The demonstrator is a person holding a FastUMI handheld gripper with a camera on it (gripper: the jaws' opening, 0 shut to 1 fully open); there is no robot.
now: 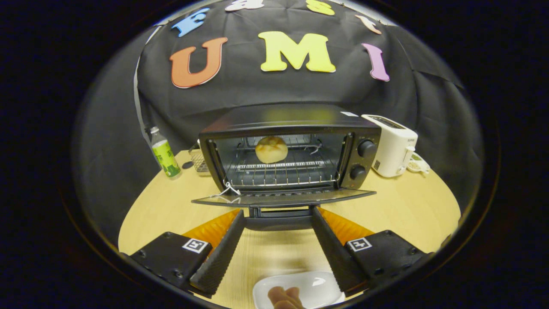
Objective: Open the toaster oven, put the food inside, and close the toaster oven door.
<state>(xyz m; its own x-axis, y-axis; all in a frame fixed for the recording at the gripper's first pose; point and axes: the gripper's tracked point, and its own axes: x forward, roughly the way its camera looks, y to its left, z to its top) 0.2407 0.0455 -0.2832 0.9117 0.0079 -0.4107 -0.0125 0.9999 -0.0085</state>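
Toaster oven point(291, 150): we find it standing on the wooden surface point(399, 201), just ahead of the tool.
Door point(283, 198): we see it folded down flat, its handle point(279, 213) lying between the fingertips.
Food: we note a bread roll point(271, 149) resting on the wire rack point(287, 171) inside the oven, toward the back.
Tool point(278, 214): we record its fingers spread wide, one on each side of the handle, pressing on nothing.
Plate point(315, 288): we see a white plate near the tool's base, carrying a brown item point(286, 297) we cannot identify.
Surroundings: we note a green-labelled bottle point(164, 153) left of the oven, a small wire basket point(198, 160) beside it, and a white toaster point(392, 145) to the right.
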